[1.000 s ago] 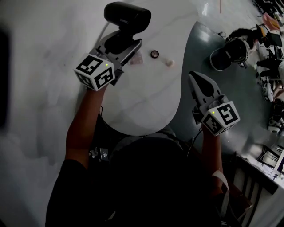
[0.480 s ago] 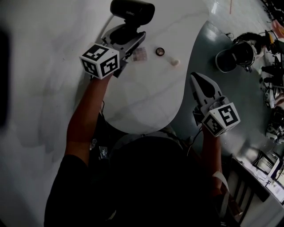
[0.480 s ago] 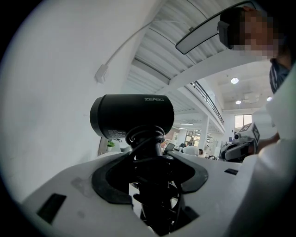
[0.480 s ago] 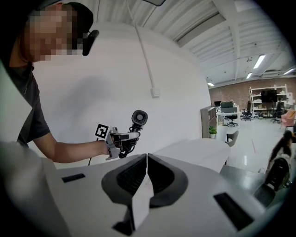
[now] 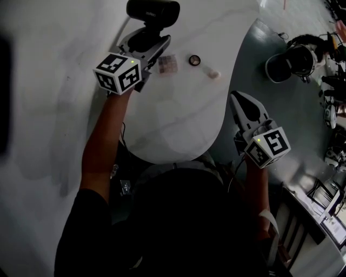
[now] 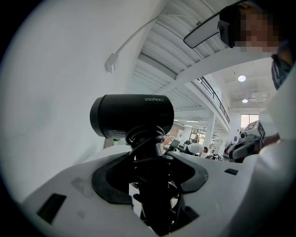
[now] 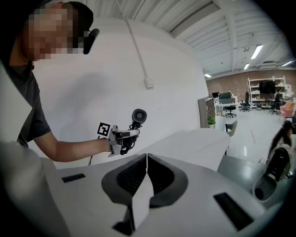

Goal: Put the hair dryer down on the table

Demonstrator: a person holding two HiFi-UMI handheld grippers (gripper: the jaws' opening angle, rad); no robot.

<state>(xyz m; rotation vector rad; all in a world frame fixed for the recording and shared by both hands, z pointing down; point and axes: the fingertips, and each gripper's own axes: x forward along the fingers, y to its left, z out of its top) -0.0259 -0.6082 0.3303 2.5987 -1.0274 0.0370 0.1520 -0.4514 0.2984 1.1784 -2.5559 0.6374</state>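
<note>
A black hair dryer (image 5: 153, 11) is held over the far side of the white table (image 5: 178, 119), clear of the top. My left gripper (image 5: 147, 44) is shut on its handle, which has the cord wound round it. In the left gripper view the dryer's barrel (image 6: 132, 115) stands above the jaws and the coiled handle (image 6: 152, 185) fills the gap between them. My right gripper (image 5: 239, 99) hovers at the table's right edge, shut and holding nothing. From the right gripper view its jaws (image 7: 146, 159) meet, and beyond them the left gripper (image 7: 119, 136) carries the dryer (image 7: 138, 115) in the air.
On the table near the dryer lie a small patterned card (image 5: 167, 64), a dark ring (image 5: 194, 59) and a small white piece (image 5: 214, 74). A grey table (image 5: 259, 48) to the right bears a headset (image 5: 292, 59). Further right is cluttered floor.
My left gripper, still holding the dryer, has sunk and drifted a little left of the small things on the table. The right gripper has dipped slightly. Neither pair of jaws has changed.
</note>
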